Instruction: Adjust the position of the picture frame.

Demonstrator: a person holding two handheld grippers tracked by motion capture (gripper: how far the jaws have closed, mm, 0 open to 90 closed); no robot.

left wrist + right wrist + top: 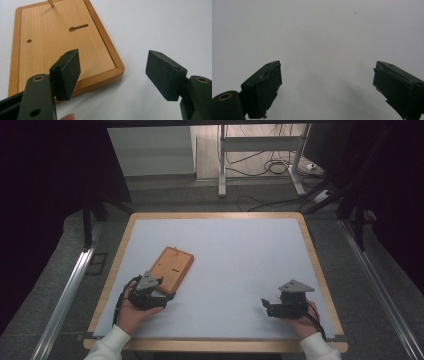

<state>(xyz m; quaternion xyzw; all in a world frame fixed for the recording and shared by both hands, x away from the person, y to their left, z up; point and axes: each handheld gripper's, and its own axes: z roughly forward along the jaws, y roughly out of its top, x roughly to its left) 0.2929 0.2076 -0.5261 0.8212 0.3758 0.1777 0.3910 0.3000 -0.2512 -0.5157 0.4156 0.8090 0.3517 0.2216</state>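
Left gripper [113,75] is spread wide with the board [62,47] just ahead, probably lining up a grab, while right gripper [327,87] idles spread over bare table [324,30].

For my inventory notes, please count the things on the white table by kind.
Wooden board: 1
Hand-held gripper: 2, left hand-held gripper and right hand-held gripper, both open and empty
Total: 3

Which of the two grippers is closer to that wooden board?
Left. The left gripper sits right at the wooden board's near corner, jaws open; the right gripper rests far off, jaws open over bare table.
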